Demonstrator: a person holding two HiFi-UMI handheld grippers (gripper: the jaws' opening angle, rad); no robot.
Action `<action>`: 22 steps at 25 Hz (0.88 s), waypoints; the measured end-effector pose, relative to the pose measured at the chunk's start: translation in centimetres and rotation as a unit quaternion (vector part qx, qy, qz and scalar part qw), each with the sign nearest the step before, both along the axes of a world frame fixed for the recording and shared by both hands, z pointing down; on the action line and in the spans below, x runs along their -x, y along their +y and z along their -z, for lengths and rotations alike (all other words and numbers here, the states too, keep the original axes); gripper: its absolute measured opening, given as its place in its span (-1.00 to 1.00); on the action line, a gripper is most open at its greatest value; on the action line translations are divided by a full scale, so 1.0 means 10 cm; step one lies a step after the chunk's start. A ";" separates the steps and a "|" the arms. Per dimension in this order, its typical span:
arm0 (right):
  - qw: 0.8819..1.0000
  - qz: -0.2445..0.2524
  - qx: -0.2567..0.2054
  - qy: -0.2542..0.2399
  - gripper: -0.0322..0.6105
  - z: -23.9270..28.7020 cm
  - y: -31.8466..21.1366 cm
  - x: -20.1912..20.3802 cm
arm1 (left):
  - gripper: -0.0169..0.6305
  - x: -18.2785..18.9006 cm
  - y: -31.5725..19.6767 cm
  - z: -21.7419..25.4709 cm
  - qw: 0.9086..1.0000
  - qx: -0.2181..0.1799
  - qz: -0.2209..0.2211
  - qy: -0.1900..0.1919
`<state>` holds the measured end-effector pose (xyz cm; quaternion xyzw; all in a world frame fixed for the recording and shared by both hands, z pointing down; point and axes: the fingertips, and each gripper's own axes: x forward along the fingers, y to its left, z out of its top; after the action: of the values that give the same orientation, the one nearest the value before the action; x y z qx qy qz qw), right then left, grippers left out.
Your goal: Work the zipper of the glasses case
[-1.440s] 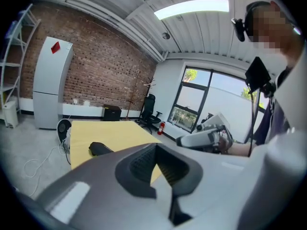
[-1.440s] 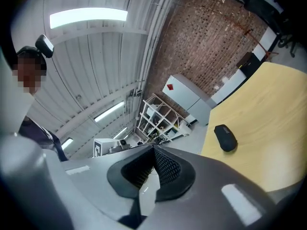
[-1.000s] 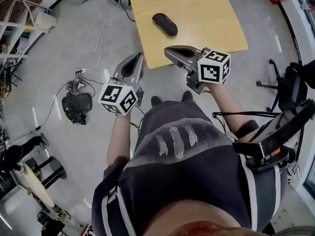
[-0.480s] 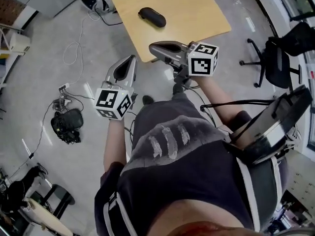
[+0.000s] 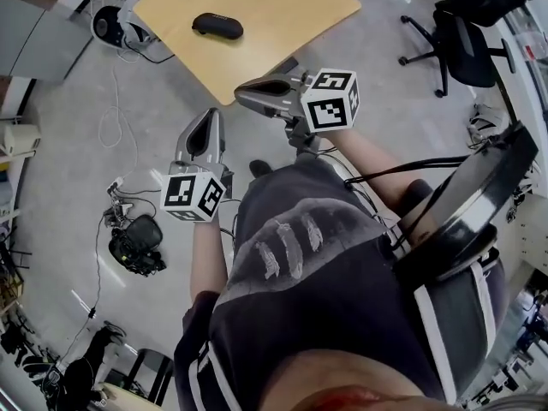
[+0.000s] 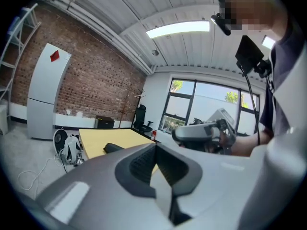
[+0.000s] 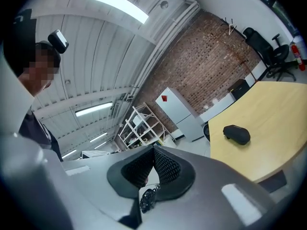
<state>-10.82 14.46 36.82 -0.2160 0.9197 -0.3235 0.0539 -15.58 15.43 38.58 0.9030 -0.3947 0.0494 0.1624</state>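
The black glasses case (image 5: 217,26) lies zipped on the wooden table (image 5: 282,15), far from both grippers. My left gripper (image 5: 205,120) hangs over the floor short of the table's near edge, jaws shut and empty. My right gripper (image 5: 243,92) is held level just off the table's near corner, also shut with nothing in it. In the left gripper view the case (image 6: 113,148) shows small beyond the shut jaws (image 6: 156,146), with the right gripper (image 6: 199,133) to its right. In the right gripper view the case (image 7: 237,133) rests on the table (image 7: 273,123), right of the shut jaws (image 7: 154,150).
A black office chair (image 5: 467,32) stands right of the table. A black bag (image 5: 137,247) and cables lie on the floor at left, and a round white device (image 5: 116,24) sits by the table's far left corner. A white cabinet (image 6: 45,92) stands against the brick wall.
The head view has swung, so the table and case now sit further left and higher. Both grippers have shifted a little with it and stay shut and empty.
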 end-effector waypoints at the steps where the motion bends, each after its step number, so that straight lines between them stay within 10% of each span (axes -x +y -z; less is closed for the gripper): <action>1: 1.000 -0.002 0.001 -0.003 -0.89 0.00 0.05 -0.08 | -1.00 -0.07 0.04 0.02 1.000 -0.004 0.000 -0.003; 22: 0.997 0.006 -0.004 -0.079 -0.89 0.20 0.40 -1.11 | -1.00 -1.02 0.40 0.04 0.998 -0.007 0.002 -0.065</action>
<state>0.26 18.47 34.85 -0.1838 0.9152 -0.3362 0.1249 -5.36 19.41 38.20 0.8983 -0.4064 0.1045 0.1303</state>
